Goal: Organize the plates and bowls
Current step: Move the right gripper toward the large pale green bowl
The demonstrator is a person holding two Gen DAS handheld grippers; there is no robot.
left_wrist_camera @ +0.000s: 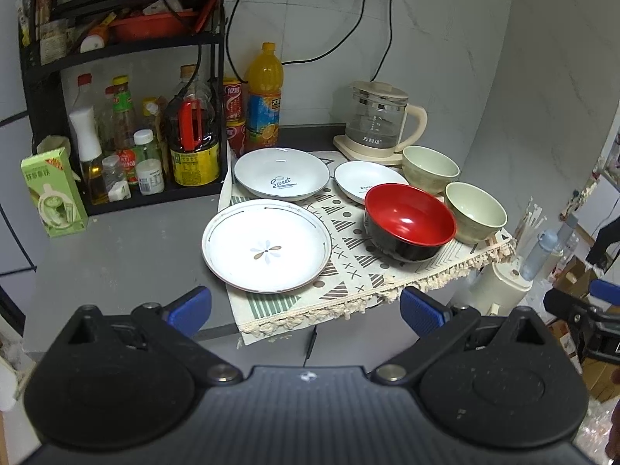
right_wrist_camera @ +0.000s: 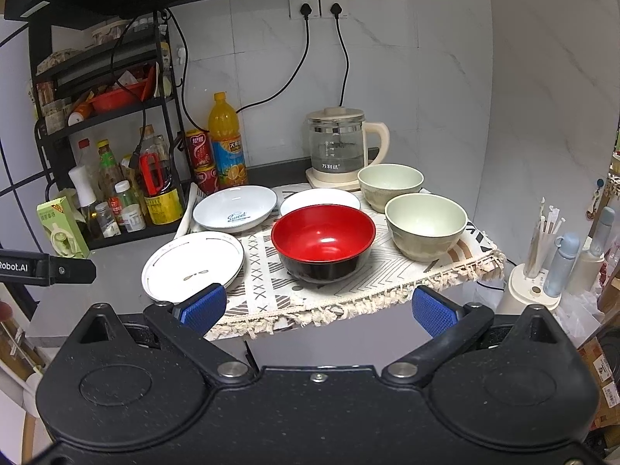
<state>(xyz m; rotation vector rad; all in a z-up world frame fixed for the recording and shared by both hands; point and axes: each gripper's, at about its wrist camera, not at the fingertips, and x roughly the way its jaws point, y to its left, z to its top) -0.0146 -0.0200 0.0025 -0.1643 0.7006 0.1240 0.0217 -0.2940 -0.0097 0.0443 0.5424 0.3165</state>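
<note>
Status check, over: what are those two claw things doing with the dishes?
Left gripper, right gripper: jaws open, empty. Three plates, three bowls untouched on mat. Nothing blocking.

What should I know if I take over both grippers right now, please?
Left gripper: open, holding nothing, short of the counter edge.
Right gripper: open, holding nothing, also short of the edge.

Dishes on the patterned cloth:
- flower plate at the front left, partly off the cloth
- Sweet plate behind it
- small white plate partly behind the red bowl
- two green bowls at the right, by the kettle

Done: nothing is stacked.
Left: gather the three plates and the three bowls.
</note>
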